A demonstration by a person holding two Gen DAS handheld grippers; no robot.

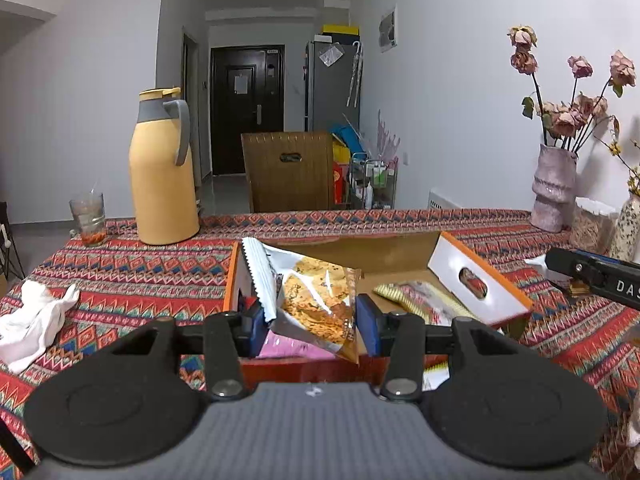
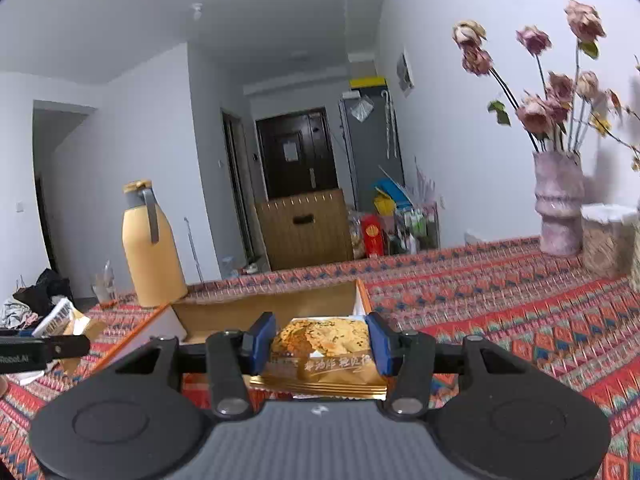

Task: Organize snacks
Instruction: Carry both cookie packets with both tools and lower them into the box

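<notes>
An open cardboard box with orange-edged flaps lies on the patterned tablecloth. My left gripper is shut on a cracker snack packet, held tilted over the box's near left corner. Several snack packets and a pink one lie inside the box. My right gripper is shut on another cracker packet, held level just before the box. The right gripper's body shows at the right edge of the left wrist view.
A yellow thermos jug and a drinking glass stand at the far left. A crumpled white cloth lies at the left. A pink vase with dried roses and a jar stand at the far right. A wooden chair stands behind the table.
</notes>
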